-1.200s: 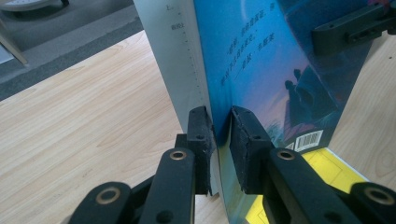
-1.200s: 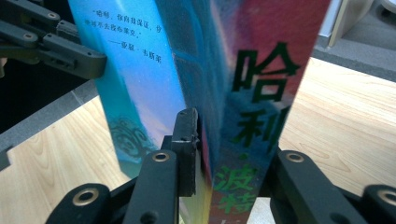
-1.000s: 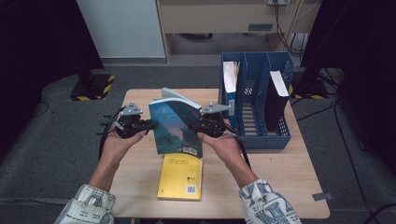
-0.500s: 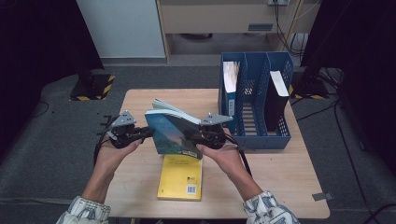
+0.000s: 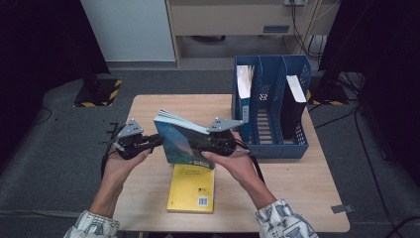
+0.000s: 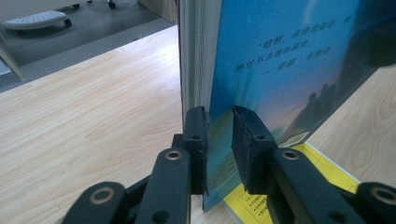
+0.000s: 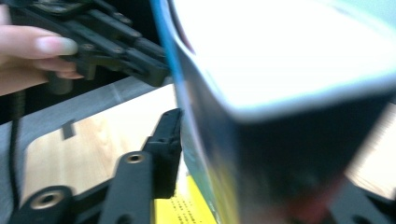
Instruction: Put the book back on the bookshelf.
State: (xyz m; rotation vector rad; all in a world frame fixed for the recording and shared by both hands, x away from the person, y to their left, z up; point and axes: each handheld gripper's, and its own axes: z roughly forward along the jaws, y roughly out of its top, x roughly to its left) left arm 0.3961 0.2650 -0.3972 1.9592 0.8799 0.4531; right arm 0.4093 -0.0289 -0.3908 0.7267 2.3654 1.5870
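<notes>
High view: a blue-covered book (image 5: 179, 140) is held above the wooden table (image 5: 307, 183) between the left gripper (image 5: 154, 142) and the right gripper (image 5: 195, 145), over a yellow book (image 5: 192, 188) lying flat and beside a blue file rack (image 5: 271, 106). Left gripper view: the left gripper's jaws sit nearly together with just the book's front cover between them, the inner pad against it and a sliver of gap at the other. Right gripper view: the right gripper's jaws have just been opening; one jaw stands just off the book, the other is hidden behind the blurred book, so contact cannot be told.
</notes>
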